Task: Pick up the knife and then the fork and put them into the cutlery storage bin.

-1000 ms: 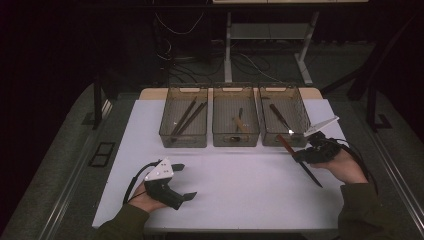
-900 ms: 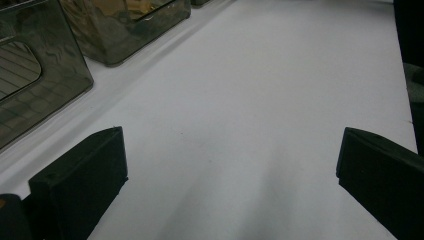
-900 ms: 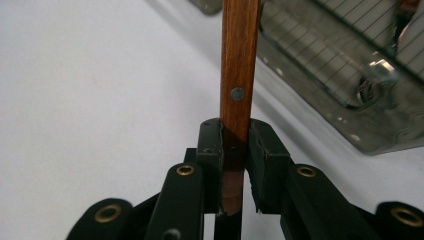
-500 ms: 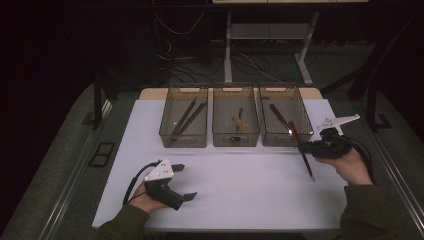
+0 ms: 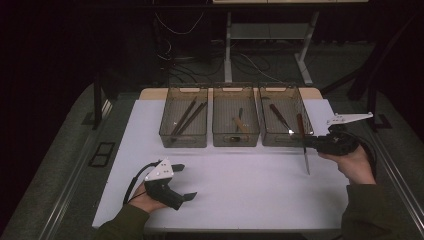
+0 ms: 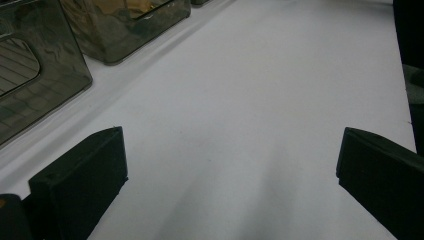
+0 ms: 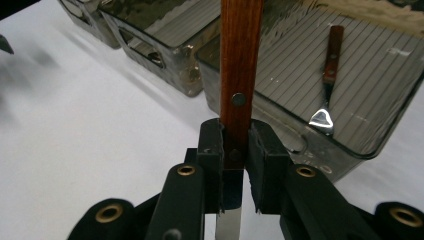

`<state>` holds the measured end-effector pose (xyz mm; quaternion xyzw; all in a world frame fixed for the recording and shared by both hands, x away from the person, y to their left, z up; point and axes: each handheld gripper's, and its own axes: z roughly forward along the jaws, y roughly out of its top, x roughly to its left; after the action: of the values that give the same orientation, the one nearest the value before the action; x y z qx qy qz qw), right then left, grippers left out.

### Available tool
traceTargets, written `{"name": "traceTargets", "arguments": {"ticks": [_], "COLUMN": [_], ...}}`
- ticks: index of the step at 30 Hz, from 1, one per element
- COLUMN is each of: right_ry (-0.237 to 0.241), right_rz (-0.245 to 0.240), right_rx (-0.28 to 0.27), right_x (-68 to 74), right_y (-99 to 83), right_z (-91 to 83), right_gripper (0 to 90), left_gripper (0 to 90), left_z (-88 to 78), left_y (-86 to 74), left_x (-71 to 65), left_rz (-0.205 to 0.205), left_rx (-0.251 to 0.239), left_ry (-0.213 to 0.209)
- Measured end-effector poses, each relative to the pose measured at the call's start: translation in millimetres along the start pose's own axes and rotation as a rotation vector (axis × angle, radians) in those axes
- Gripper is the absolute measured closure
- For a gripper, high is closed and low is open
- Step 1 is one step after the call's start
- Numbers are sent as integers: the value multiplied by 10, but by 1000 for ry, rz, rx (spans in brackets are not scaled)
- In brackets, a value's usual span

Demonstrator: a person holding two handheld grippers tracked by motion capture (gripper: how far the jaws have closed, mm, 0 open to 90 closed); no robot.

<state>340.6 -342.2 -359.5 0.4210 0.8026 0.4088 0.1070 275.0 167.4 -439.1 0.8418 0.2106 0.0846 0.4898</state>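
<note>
My right gripper (image 5: 307, 143) is shut on a wooden-handled knife (image 5: 301, 127) at the table's right side. The jaws clamp the handle near its lower rivet, as the right gripper view shows (image 7: 235, 137). The knife's handle (image 7: 240, 60) points toward the right-hand bin (image 5: 265, 137), and its steel blade (image 5: 306, 162) points back toward the table's front. A second knife (image 7: 327, 75) lies inside that bin. My left gripper (image 5: 186, 181) rests at the front left of the white table (image 5: 250, 190), open, with nothing between its jaws (image 6: 230, 170).
Three clear grey bins stand in a row at the back of the table. The left bin (image 5: 166, 131) holds dark sticks, and the middle bin (image 5: 220, 137) holds a couple of utensils. Dark floor and a desk frame lie beyond the table.
The right hand has lifted and shifted right with the knife. The knife has swung from a slant across the table to nearly straight, handle toward the right bin. The left gripper has stayed put.
</note>
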Motion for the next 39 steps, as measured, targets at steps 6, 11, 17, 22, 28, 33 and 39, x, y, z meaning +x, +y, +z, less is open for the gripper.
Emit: {"name": "traceTargets", "arguments": {"ticks": [6, 11, 17, 22, 28, 33, 39], "right_ry": [-15, -33, -54, -79, -118, -154, -194], "right_rz": [3, 8, 12, 11, 7, 17, 28], "right_rx": [-47, -75, -110, -133, -157, -162, -170], "right_x": [-15, -24, -28, -21, -64, -121, -167], "right_y": [65, 111, 226, 412, 664, 847, 997], "right_z": [-63, -88, -131, -147, -142, -69, 66], "right_gripper": [775, 774, 774, 774, 774, 774, 774], "left_gripper": [0, 0, 0, 0, 0, 0, 0], "left_z": [1, 1, 3, 0, 6, 7, 4], "left_y": [-1, -2, -2, 0, -2, -3, -2], "left_x": [5, 4, 4, 1, 0, 2, 1], "left_rz": [-2, -4, -9, -8, -14, -18, -17], "left_rx": [2, 1, 0, -2, -5, -8, -12], "left_ry": [0, 1, 2, 2, 3, 2, 0]}}
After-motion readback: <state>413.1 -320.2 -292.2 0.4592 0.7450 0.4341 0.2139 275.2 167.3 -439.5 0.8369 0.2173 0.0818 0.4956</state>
